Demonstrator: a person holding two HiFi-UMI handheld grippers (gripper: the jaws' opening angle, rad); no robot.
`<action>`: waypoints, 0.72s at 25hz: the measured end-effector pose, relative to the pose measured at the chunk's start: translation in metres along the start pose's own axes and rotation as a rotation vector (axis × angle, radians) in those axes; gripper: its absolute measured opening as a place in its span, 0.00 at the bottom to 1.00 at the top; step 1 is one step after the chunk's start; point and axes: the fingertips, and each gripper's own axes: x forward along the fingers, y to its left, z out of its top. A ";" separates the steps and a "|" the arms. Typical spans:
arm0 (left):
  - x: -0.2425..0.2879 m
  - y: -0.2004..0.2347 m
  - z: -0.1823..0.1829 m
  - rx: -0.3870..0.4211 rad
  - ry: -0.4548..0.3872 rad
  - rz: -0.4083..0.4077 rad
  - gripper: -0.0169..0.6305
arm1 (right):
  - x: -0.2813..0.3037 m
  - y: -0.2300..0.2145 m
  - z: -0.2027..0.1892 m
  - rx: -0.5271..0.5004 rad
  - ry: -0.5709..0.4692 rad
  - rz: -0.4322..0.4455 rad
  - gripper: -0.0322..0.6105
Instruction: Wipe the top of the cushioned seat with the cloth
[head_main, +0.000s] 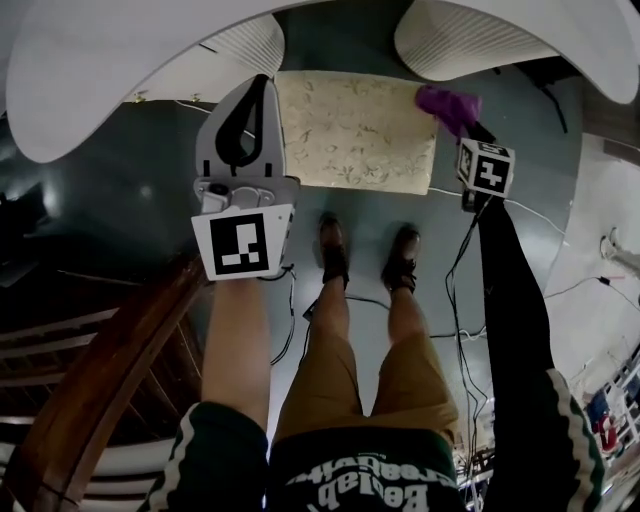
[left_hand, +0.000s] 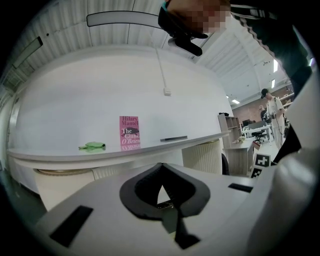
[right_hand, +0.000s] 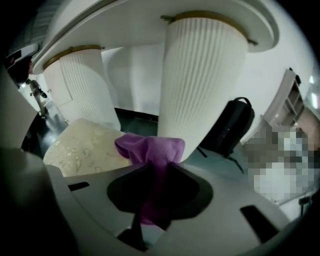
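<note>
Cloth (right_hand: 150, 146): purple, pinched between right gripper (right_hand: 156, 175) jaws, over cushioned seat (head_main: 350, 130) far right corner, contact unclear | left gripper (head_main: 255, 95): jaws pressed together, empty | wiping seemingly barely begun; most of top left.

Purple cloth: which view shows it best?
Right gripper view: the purple cloth fills the centre, clamped in the right gripper's shut jaws. Head view shows it small, by the cushioned seat's far right corner. Left gripper view misses it entirely.

A pink book (left_hand: 129, 133) stands on a white ledge (left_hand: 60, 156) near a green object (left_hand: 92, 146). A black backpack (right_hand: 231, 127) sits beside 1 of 2 ribbed columns (right_hand: 200, 80).
</note>
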 end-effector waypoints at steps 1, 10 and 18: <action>0.000 -0.003 -0.001 -0.004 0.004 -0.003 0.05 | -0.007 -0.017 -0.005 0.040 -0.004 -0.037 0.21; -0.010 -0.003 -0.003 -0.009 0.015 -0.005 0.05 | -0.079 0.047 0.062 0.120 -0.319 0.073 0.22; -0.032 0.029 0.002 -0.013 0.006 0.043 0.05 | -0.102 0.213 0.110 0.051 -0.413 0.372 0.21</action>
